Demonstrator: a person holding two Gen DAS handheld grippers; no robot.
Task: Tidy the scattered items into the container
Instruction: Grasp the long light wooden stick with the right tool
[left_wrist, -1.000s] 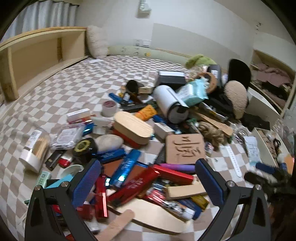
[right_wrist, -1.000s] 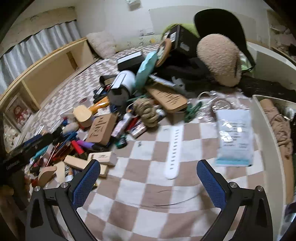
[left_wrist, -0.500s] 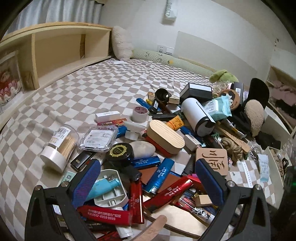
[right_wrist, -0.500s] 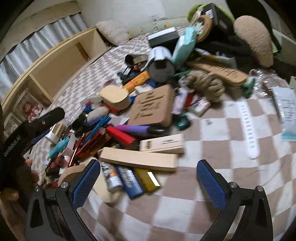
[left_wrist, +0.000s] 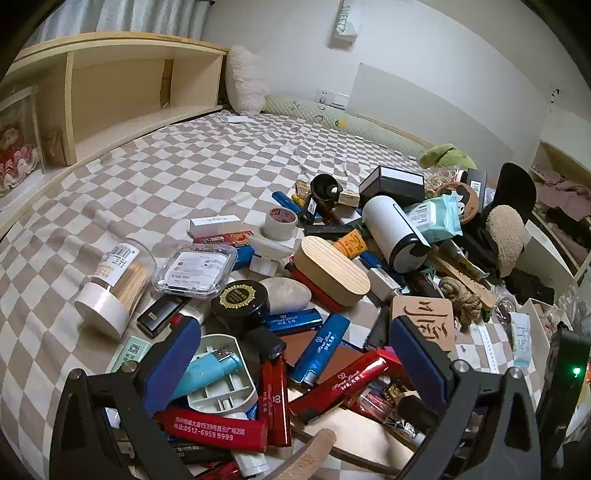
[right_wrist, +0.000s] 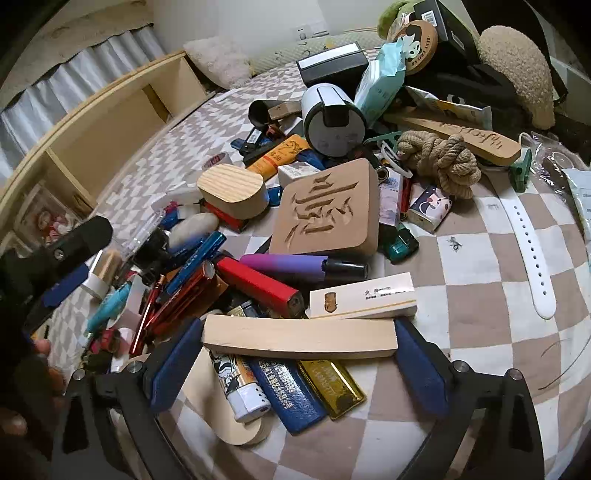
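While lots of small things are lying in a big heap on the brown-and-white checked bed cover (right_wrist: 476, 302), both claws are hanging just over the heap.

The right gripper (right_wrist: 300, 363) is spread wide, with its blue pads sitting at the two ends of a long pale wooden block (right_wrist: 299, 338). I cannot tell if the pads are touching the block. That block is resting on a blue lighter (right_wrist: 286, 393), a gold lighter (right_wrist: 332, 386) and a white lighter with a cartoon picture (right_wrist: 240, 387).

The left gripper (left_wrist: 295, 367) is spread wide too and is holding nothing. It is hovering over shiny red lighters (left_wrist: 275, 398) and a light blue lighter lying in a grey-white plastic tray (left_wrist: 221, 373).

A white open box (left_wrist: 533, 317) is sitting at the right edge of the bed, well apart from most of the mess. It may be the container, and some things are lying inside it.

Things could go wrong here. If the right pads squeeze only the tips of the block, it could spin or slip out. Lifting it could also drag the slippery lighters underneath and knock them around. The left claw could grab two lighters at once, because they are packed so close.
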